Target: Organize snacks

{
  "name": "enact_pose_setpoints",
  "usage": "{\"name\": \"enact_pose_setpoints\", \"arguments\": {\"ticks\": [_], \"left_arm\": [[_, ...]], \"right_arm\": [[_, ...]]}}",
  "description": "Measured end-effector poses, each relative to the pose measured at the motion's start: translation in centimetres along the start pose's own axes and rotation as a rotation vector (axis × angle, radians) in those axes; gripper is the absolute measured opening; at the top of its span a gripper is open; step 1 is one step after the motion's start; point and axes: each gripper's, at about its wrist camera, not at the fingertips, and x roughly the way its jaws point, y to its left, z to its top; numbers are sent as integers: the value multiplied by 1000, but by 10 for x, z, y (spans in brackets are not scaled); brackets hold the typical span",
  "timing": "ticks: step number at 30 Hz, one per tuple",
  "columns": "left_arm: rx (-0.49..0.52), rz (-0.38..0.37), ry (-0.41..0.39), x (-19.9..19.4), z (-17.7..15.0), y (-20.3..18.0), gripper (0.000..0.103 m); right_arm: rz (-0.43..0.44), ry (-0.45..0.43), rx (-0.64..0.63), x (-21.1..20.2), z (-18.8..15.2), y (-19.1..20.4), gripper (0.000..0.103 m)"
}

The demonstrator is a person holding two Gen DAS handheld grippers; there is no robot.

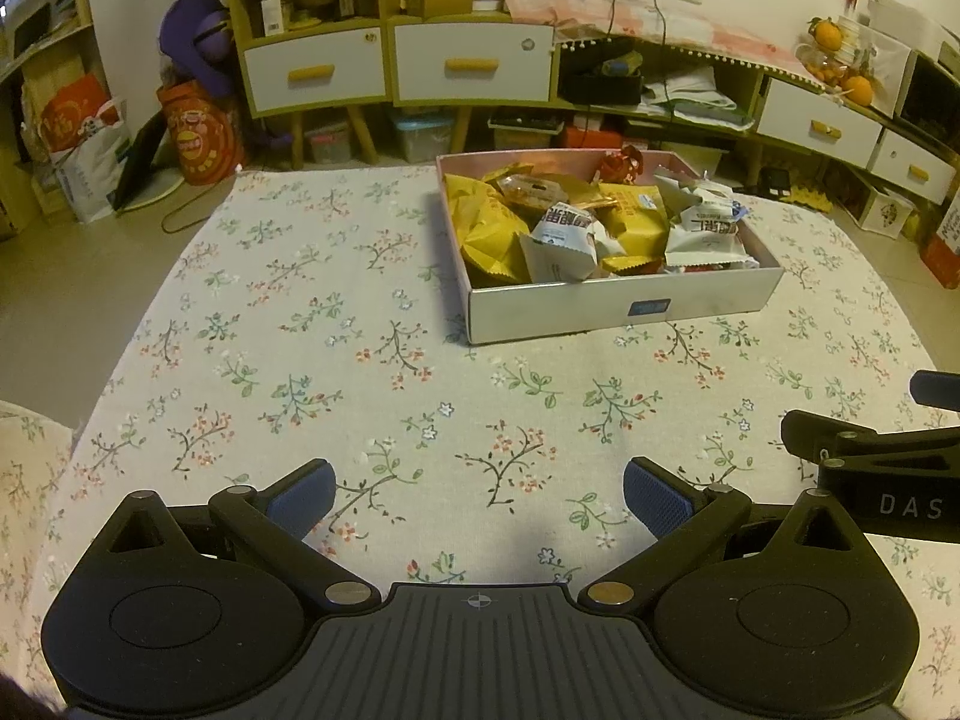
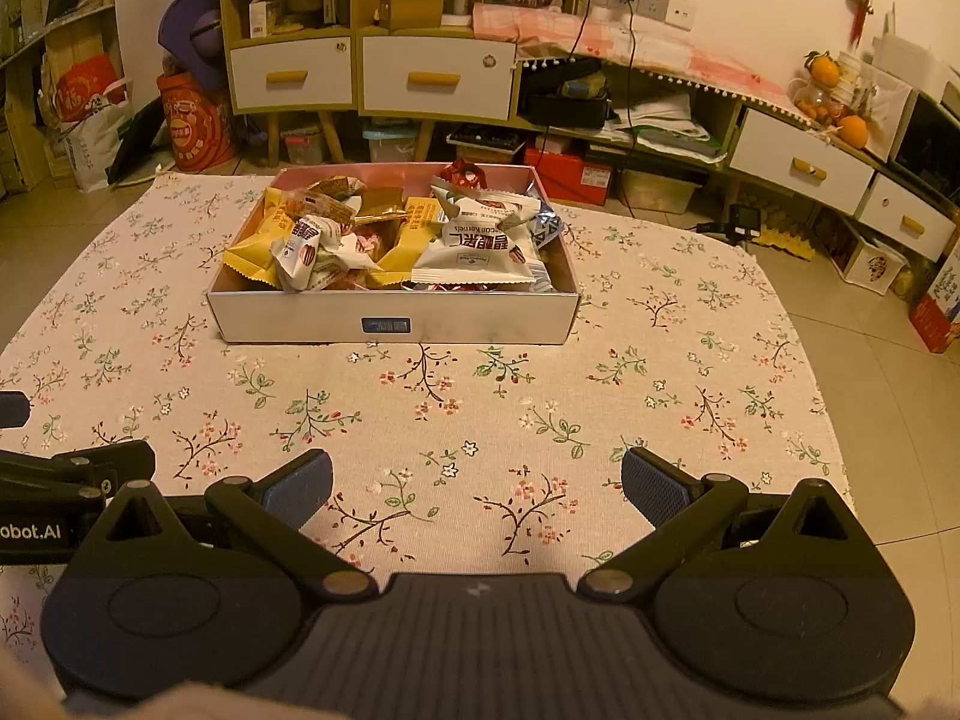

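A shallow white box [image 1: 624,309] [image 2: 390,324] sits on the floral tablecloth, filled with several snack packets: yellow bags [image 1: 486,228] [image 2: 258,252] and white packets [image 1: 705,228] [image 2: 480,246]. My left gripper [image 1: 479,498] is open and empty, hovering over the cloth well in front of the box and to its left. My right gripper [image 2: 477,492] is open and empty, in front of the box. Each gripper's side shows at the edge of the other view: the right gripper in the left wrist view [image 1: 882,468], the left gripper in the right wrist view [image 2: 66,480].
The table [image 1: 270,330] carries a floral cloth; its far edge lies just behind the box and its right edge [image 2: 822,396] drops to tiled floor. Shelves, drawers, bags and storage bins line the wall behind.
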Motion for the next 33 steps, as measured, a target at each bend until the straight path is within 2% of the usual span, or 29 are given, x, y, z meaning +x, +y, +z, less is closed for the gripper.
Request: {"name": "enact_pose_setpoints", "arguments": {"ticks": [33], "left_arm": [[0, -1, 0, 1, -2, -4, 103]], "right_arm": [[1, 3, 0, 1, -1, 1, 103]]}}
